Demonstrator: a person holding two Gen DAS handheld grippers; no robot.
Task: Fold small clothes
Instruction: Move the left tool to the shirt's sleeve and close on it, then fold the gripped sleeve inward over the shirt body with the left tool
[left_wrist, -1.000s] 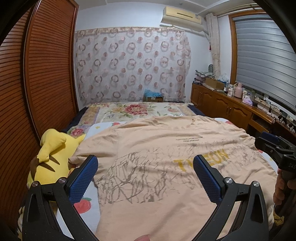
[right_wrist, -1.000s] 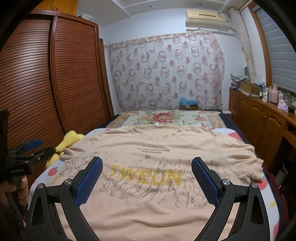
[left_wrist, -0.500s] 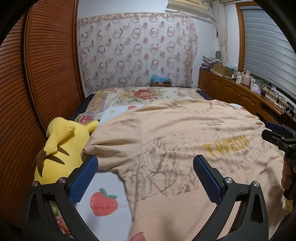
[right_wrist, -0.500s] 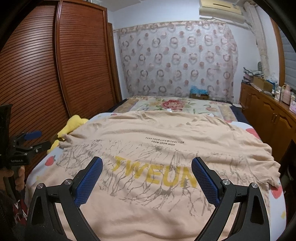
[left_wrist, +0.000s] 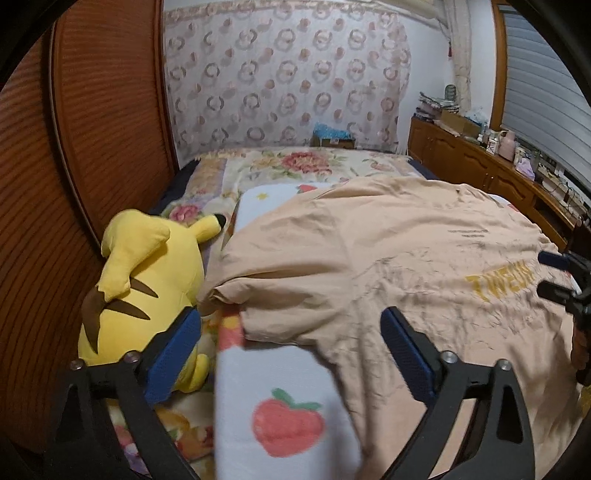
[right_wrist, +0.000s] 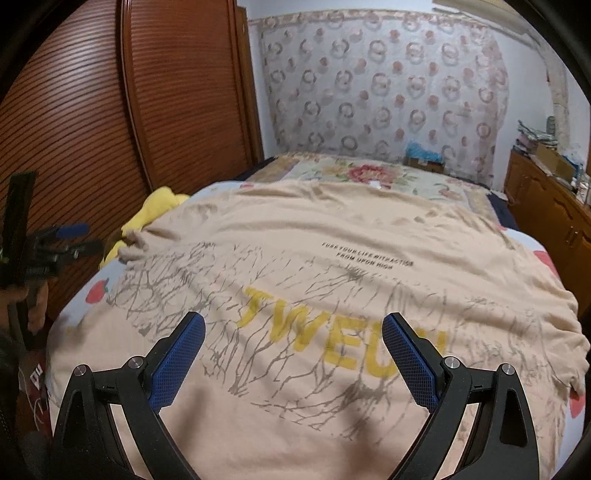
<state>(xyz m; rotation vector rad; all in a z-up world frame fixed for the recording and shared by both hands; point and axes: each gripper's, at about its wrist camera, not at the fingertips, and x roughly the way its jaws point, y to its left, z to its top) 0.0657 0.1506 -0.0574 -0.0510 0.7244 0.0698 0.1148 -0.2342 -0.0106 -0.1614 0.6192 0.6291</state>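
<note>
A peach T-shirt (left_wrist: 388, 258) with a yellow "TWEUN" print (right_wrist: 332, 332) lies spread flat on the bed. My left gripper (left_wrist: 291, 317) hovers over the shirt's left sleeve and side edge. Its jaws are closing, still wide apart, with cloth and sheet below them but nothing pinched. My right gripper (right_wrist: 293, 319) stands open above the shirt's printed middle, holding nothing. Each gripper also shows in the other view: the right gripper (left_wrist: 565, 273) at the far right edge, and the left gripper (right_wrist: 62, 240) at the left, held by a hand.
A yellow plush toy (left_wrist: 147, 280) lies against the shirt's left sleeve, beside the slatted wooden wardrobe doors (left_wrist: 92, 147). A white sheet with strawberry prints (left_wrist: 280, 406) shows under the shirt. A wooden sideboard (left_wrist: 480, 166) with clutter runs along the right wall.
The left gripper has swung left and down, from over the shirt's body to its left sleeve and the plush toy. The right gripper has tipped down and come closer over the print.
</note>
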